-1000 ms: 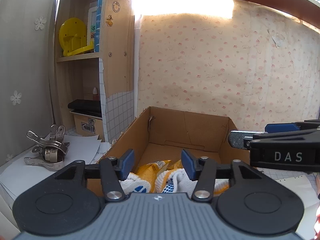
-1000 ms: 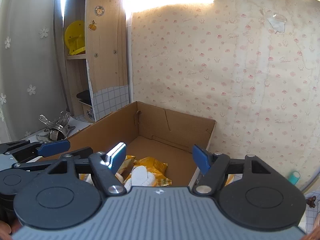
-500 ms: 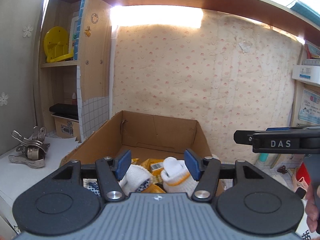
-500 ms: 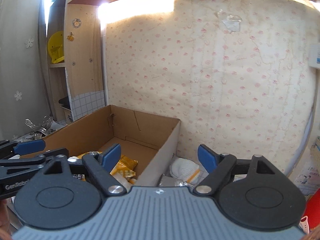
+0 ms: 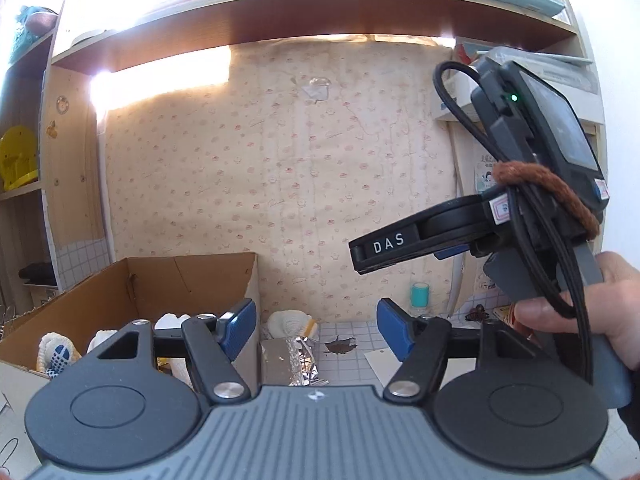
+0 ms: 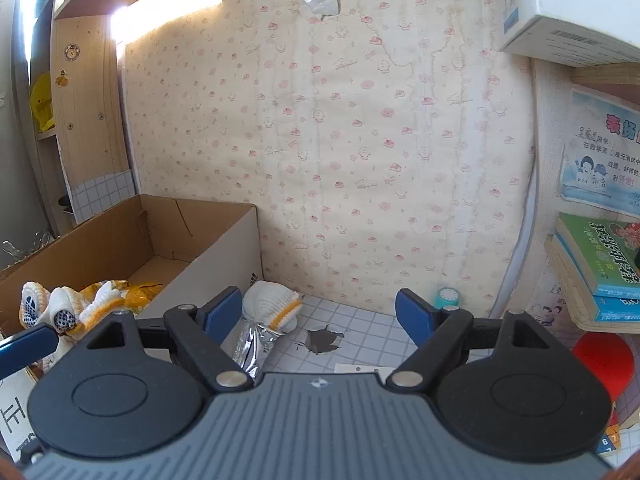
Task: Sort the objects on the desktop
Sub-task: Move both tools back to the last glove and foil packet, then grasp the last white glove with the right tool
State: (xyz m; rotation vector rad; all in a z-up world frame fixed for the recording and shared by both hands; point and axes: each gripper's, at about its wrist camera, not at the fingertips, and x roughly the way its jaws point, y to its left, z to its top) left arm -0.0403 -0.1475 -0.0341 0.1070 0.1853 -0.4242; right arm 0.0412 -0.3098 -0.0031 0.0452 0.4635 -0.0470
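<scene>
In the left wrist view, the left tongs (image 5: pixel 314 330) are seen opening and empty, with the foil packet (image 5: pixel 294 360) low between the pads and the glove (image 5: pixel 290 322) just above. In the right wrist view, the right tongs (image 6: pixel 320 314) stand wide and empty; the glove (image 6: pixel 272 306) and foil packet (image 6: pixel 252 346) lie beside the left pad, right of the cardboard box (image 6: pixel 168 240).

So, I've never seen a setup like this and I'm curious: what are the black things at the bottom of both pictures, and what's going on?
They are two hand-held grippers; a person carries one in each hand, each with a camera looking along its blue fingers. One picture is from the left gripper, whose jaws are opening, one from the right gripper; both are empty. A hand holds the right one. On the desk stand a cardboard box with gloves, and beside it a loose glove and a foil packet.
</scene>
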